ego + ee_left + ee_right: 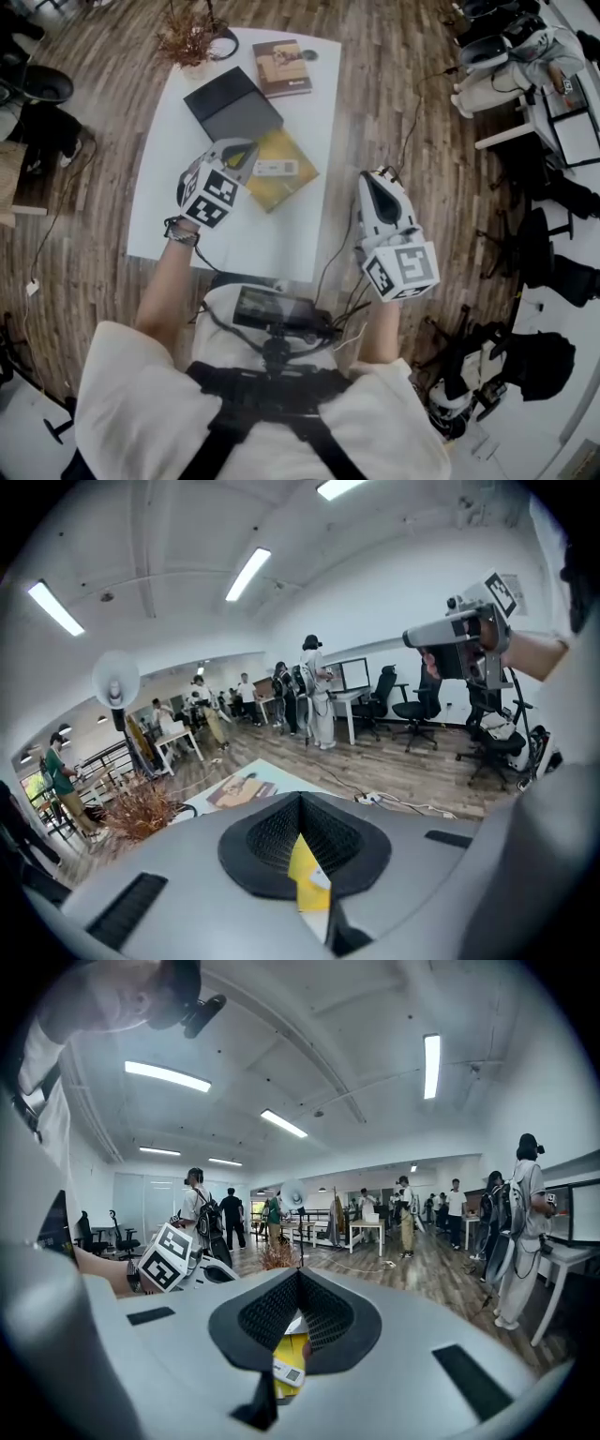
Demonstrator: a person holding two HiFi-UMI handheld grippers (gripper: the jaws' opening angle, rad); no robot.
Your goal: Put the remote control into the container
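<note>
Lying flat on a yellow square item mid-table, the white remote control sits just beside the left tool, which hovers over the table. Its jaws are pressed together with nothing between them. The right tool hangs off the table's right edge, jaws likewise closed and empty. A dark grey box lies just behind the yellow item.
</note>
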